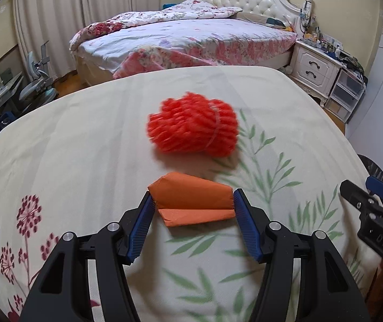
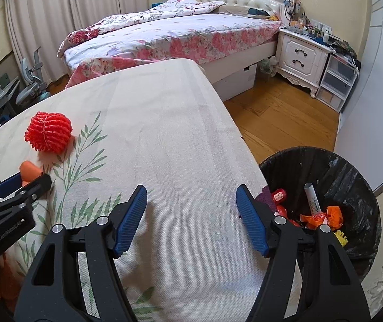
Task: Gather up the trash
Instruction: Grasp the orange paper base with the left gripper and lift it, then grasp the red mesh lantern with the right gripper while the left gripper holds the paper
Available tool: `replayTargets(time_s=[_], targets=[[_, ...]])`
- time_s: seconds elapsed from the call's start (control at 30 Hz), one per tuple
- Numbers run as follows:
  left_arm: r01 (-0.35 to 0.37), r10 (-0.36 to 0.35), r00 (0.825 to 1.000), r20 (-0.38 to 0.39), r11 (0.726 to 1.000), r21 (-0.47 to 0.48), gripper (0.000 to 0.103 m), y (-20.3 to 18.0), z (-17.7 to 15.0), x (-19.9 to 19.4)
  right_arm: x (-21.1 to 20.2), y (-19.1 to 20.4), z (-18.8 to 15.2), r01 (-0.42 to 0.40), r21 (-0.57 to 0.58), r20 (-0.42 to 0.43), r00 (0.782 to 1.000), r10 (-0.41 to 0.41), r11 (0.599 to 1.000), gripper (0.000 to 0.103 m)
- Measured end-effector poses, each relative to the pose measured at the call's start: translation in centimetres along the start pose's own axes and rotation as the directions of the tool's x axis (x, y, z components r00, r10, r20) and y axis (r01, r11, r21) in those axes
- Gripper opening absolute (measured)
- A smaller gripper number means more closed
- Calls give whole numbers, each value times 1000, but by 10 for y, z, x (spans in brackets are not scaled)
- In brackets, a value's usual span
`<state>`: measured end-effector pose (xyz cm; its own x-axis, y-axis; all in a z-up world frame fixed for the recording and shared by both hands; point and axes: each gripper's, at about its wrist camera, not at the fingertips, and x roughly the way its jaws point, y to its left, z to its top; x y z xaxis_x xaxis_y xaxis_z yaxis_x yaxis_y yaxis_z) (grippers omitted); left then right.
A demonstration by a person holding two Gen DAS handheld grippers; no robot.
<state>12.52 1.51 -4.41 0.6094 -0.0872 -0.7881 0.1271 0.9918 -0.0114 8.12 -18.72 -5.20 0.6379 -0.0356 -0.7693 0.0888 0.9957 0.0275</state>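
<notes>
A folded orange paper [image 1: 191, 197] lies on the floral tablecloth [image 1: 84, 147], and my left gripper [image 1: 192, 201] is shut on it, one blue pad against each end. Just beyond it sits a red foam net ball [image 1: 192, 128], untouched. The right wrist view shows the same paper [image 2: 30, 170] in the left gripper [image 2: 27, 179] at the far left, with the red net ball [image 2: 48, 131] behind it. My right gripper [image 2: 191, 196] is open above the cloth near the table's right edge, with nothing between its fingers. A black-lined trash bin [image 2: 352, 177] stands right of it, holding several wrappers.
The table edge [image 2: 234, 134] drops to a wooden floor [image 2: 280, 115] on the right. Beyond the table stand a bed [image 2: 178, 35], a white nightstand [image 2: 299, 53] and plastic drawers [image 2: 336, 80]. A desk and chair [image 1: 35, 80] fill the far left.
</notes>
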Motion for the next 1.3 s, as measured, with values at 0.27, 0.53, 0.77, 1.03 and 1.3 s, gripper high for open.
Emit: replayTargets(time_s=[0.27,0.53,0.77,1.03,1.3], targets=[[-84,85,996,4,993,-79,59,57,-9,-9,0,38,-2,-39,-70,-12,999,39,997,69],[-153,156,988,17,980,-128,59,107,-16,-18,4,93,3,-108,-147,-14,994,107,983,76],[-185,191,981,21,968,-170,59,145,-19,-22,15,129,17,-147,-171,-20,989,146,974,77],[-211,221,975,20,954,-215,59,183,-15,-20,26,155,38,-148,-187,0,989,151,971,84],[-198,209,977,28,956,-215,59,187,-14,-19,42,165,49,-144,-189,-22,989,143,971,84]])
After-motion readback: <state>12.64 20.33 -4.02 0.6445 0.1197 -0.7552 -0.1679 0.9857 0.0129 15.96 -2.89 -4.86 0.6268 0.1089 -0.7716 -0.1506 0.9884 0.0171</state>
